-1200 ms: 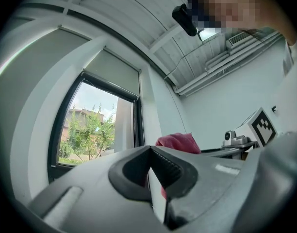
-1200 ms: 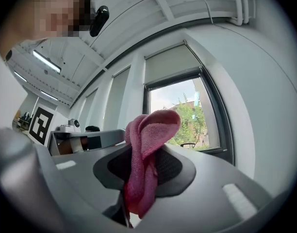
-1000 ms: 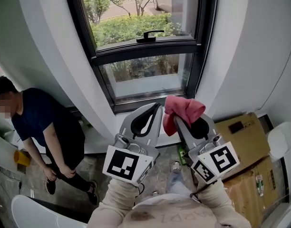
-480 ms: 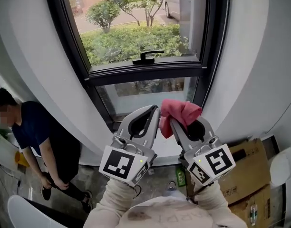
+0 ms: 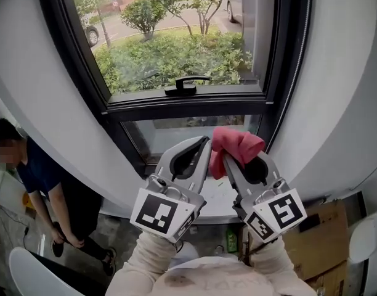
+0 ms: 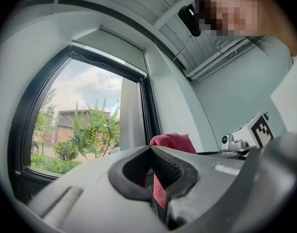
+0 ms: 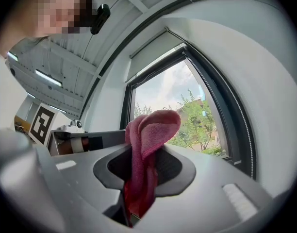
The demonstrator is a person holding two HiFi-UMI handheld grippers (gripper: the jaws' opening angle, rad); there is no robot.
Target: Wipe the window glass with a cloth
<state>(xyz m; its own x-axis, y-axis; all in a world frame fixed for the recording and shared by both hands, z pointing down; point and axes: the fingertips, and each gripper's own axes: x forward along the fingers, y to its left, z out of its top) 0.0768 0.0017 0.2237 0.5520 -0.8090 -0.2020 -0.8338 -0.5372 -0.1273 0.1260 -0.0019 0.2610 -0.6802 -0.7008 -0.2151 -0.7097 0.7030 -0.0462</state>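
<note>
Before dark window (image 5: 176, 42), white walls (image 5: 40, 140), pink cloth (image 5: 235, 145).

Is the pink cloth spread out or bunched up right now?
Bunched: the pink terry cloth stands folded, clamped in the right gripper.

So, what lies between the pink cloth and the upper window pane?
Head view: a small lower glass pane, then the black frame bar with its black handle.

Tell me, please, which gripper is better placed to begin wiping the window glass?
Right. The right gripper is shut on the pink cloth, which sticks out past its jaws toward the window glass. The left gripper is shut with nothing in it, so it would probably need the cloth first.
</note>
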